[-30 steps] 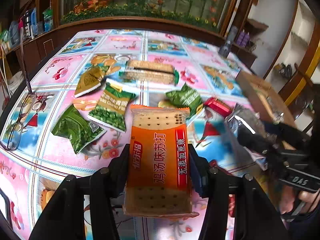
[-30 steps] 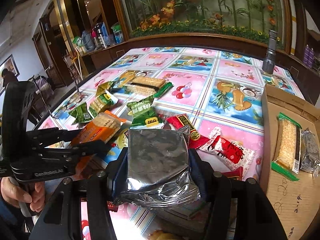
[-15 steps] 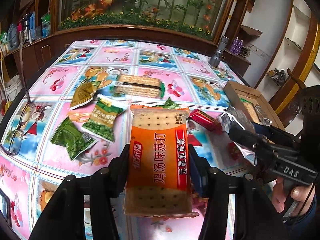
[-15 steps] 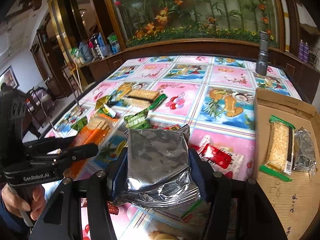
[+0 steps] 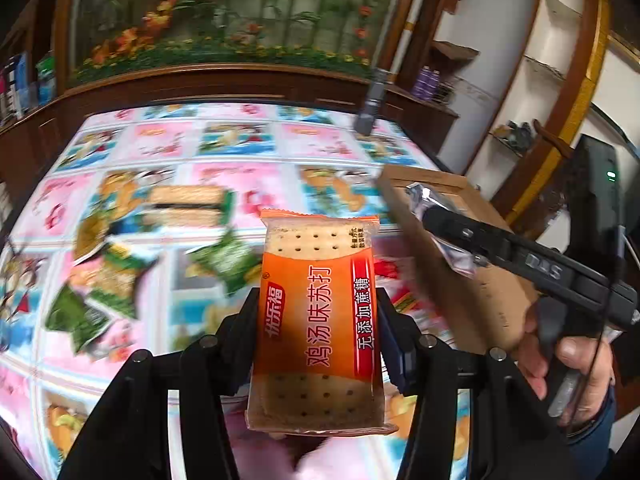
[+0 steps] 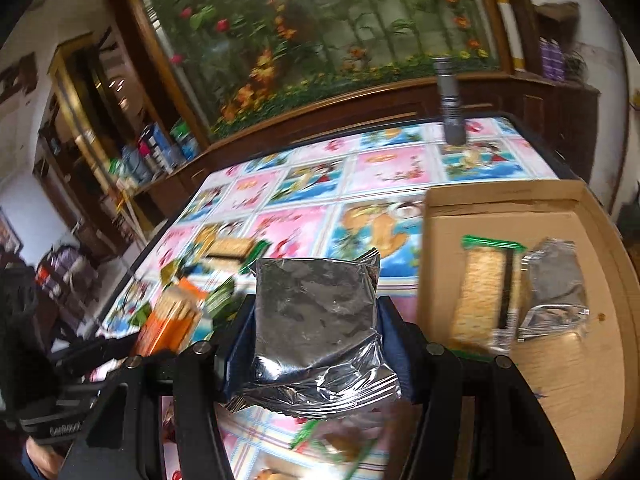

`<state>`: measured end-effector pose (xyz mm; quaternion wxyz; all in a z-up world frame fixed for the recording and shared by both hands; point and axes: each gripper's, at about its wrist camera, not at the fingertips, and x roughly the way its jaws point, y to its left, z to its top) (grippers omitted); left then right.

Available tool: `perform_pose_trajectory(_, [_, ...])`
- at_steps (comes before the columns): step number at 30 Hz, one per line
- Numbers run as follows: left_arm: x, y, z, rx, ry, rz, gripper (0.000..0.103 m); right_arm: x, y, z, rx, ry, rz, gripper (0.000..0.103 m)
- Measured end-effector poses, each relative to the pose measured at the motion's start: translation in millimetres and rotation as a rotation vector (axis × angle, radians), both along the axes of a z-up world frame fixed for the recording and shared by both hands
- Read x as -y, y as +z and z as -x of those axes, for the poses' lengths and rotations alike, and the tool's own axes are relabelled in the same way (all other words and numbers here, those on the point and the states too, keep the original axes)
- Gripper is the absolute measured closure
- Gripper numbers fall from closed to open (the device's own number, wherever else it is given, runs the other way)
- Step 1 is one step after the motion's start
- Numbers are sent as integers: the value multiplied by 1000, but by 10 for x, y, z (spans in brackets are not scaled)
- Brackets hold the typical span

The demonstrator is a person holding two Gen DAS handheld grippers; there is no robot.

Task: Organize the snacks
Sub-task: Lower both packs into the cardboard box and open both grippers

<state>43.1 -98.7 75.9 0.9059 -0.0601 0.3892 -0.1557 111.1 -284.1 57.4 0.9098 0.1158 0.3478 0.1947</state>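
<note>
Big worktop (image 5: 240, 152) with a loud pink and blue picture cloth takes up most of both views. On its right side sits an open cardboard box (image 6: 568, 368), and there's already a long cracker pack (image 6: 486, 288) with green ends lying in it, right beside a silver pouch (image 6: 556, 292).

Left tool (image 5: 316, 320) is clamped on an orange cracker packet (image 5: 316, 320), pads pressing on both long edges, packet standing up off the worktop above the loose pile. Right tool (image 6: 316, 316) is squeezed onto a foil pack (image 6: 316, 316) the same way, held up just left of the box's near left edge. From the left wrist view you can see that right tool from the side, with the foil sticking out over the box wall (image 5: 460, 280), and a hand (image 5: 568, 364) wrapped around its grip.

Still on the cloth at the left: a few green snack bags (image 5: 224, 264) and another long cracker pack (image 5: 188, 208), all pretty blurred. A grey flashlight (image 6: 450, 104) stands upright at the far right edge.
</note>
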Motion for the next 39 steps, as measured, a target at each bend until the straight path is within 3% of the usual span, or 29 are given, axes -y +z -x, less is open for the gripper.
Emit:
perform_pose_trajectory(9, [778, 135, -56, 16, -146, 37, 51, 843, 51, -67, -42, -221, -118, 41])
perform_pose_trajectory(14, [1251, 40, -38, -13, -236, 63, 51, 1188, 62, -56, -50, -336, -139, 41])
perform_pose_trajectory(20, [1667, -130, -20, -34, -310, 48, 51, 1423, 28, -59, -83, -393, -162, 41])
perform_pose_trajectory(29, [1836, -370, -8, -69, -356, 35, 51, 1511, -170, -177, -199, -403, -93, 41])
perform_pose_trajectory(39, [1813, -423, 3, -86, -359, 41, 51, 1482, -238, -198, -230, -404, -45, 41])
